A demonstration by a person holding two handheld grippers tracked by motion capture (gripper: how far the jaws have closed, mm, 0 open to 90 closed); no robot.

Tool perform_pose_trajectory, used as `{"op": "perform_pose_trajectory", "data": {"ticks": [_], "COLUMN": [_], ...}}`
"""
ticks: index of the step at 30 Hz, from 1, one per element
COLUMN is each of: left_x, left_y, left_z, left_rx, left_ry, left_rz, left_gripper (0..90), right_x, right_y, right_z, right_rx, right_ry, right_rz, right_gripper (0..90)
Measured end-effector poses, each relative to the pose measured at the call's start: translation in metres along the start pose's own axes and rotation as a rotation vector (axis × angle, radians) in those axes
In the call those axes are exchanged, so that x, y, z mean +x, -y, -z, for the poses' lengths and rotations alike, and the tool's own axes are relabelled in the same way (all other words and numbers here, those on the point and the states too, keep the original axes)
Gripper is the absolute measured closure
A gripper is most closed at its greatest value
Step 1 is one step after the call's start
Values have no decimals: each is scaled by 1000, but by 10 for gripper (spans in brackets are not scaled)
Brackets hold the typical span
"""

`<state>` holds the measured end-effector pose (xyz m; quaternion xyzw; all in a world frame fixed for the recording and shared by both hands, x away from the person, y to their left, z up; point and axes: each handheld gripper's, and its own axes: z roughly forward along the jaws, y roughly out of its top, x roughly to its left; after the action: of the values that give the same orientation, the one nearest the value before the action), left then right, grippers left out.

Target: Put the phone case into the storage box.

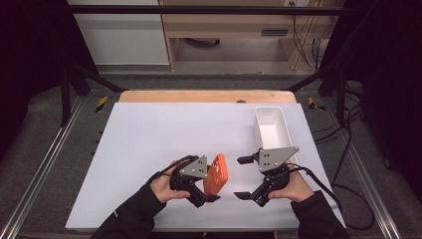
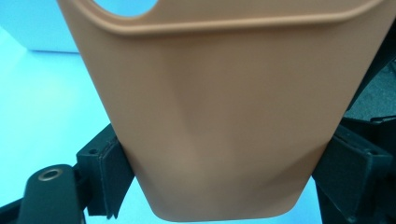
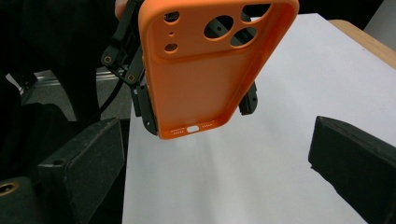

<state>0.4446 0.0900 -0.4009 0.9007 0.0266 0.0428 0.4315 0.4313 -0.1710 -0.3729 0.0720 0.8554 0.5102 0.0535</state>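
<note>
An orange phone case (image 1: pixel 217 174) stands on edge above the white table, held across its lower end by my left gripper (image 1: pixel 208 185). In the left gripper view the case (image 2: pixel 219 112) sits between the two black pads (image 2: pixel 109 175), which press its sides. From the right gripper view the case (image 3: pixel 205 70) shows its open inside, with camera cut-outs at the top and the left gripper's fingers (image 3: pixel 144 109) clamped on it. My right gripper (image 1: pixel 245 178) is open to the right of the case, jaws wide apart and pointing at it, with nothing between them.
A white rectangular bin (image 1: pixel 272 130) lies at the right of the white table top (image 1: pixel 149 139), just beyond the right gripper. A wooden edge (image 1: pixel 206 96) runs along the far side. Cables trail off at the right.
</note>
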Motion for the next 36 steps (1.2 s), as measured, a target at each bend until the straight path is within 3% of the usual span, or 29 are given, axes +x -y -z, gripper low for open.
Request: {"op": "perform_pose_trajectory", "data": {"ticks": [14,36], "left_x": [1,-3], "left_y": [-13,-21], "left_z": [3,-12], "left_rx": [-43,-36], "left_ry": [9,60], "left_rz": [-18,-52], "left_gripper": [146,146], "right_x": [-2,-1], "right_y": [-13,-13], "right_z": [-3,-9], "right_rx": [-28,-42], "right_ry": [-22,-65], "right_rz": [29,41], "right_gripper": [43,52]}}
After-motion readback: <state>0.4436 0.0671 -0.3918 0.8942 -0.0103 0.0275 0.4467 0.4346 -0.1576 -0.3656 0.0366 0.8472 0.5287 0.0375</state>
